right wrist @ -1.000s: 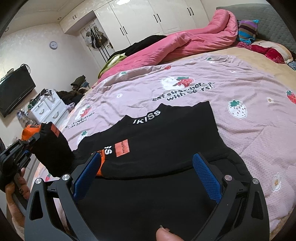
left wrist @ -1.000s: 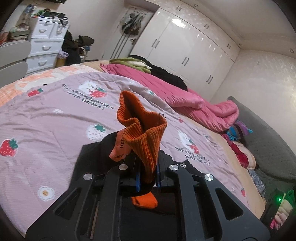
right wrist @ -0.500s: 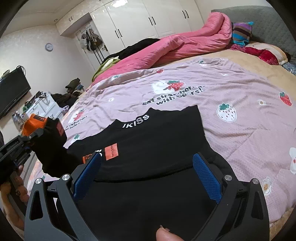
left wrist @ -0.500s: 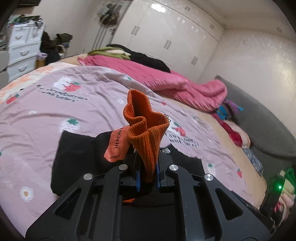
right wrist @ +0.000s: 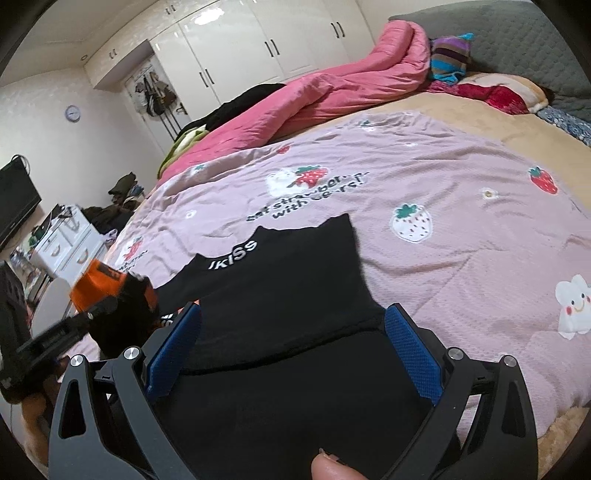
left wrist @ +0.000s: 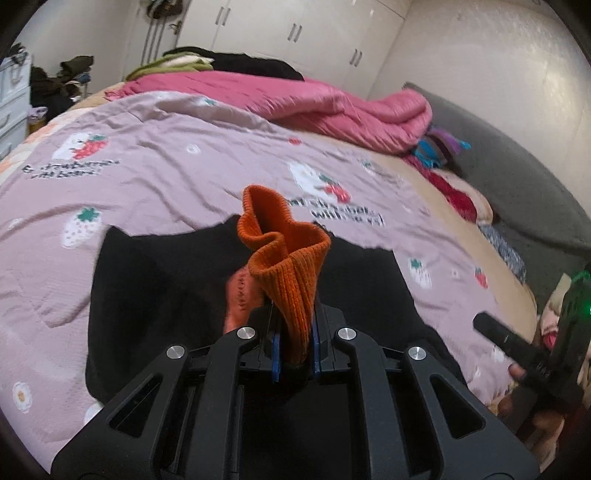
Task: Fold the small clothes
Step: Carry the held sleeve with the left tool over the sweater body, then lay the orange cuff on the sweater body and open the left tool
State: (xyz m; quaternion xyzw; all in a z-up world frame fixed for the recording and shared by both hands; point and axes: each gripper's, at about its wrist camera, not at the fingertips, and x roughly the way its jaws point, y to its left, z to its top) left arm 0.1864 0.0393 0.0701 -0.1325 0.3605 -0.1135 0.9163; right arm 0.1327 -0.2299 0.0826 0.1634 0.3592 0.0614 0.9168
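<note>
A small black garment [right wrist: 295, 288] with white lettering and orange ribbed cuffs lies on the pink strawberry bedspread [right wrist: 461, 229]. My left gripper [left wrist: 293, 347] is shut on the orange cuff [left wrist: 284, 258] of one sleeve and holds it up above the garment's black body [left wrist: 155, 295]. In the right wrist view the left gripper [right wrist: 88, 317] shows at the left with the cuff [right wrist: 99, 284]. My right gripper [right wrist: 291, 354] is open and empty, its blue pads [right wrist: 410, 354] spread over the near part of the garment.
A rumpled pink duvet [left wrist: 314, 99] and dark clothes lie across the far side of the bed. A grey headboard [right wrist: 517, 33] and pillows are at the right. White wardrobes [right wrist: 236, 55], a white dresser [right wrist: 70, 247] and a TV [right wrist: 14, 203] line the walls.
My left gripper has carried the orange cuff to the right, over the black garment and towards my right gripper. The right gripper has stayed open and nearly still.
</note>
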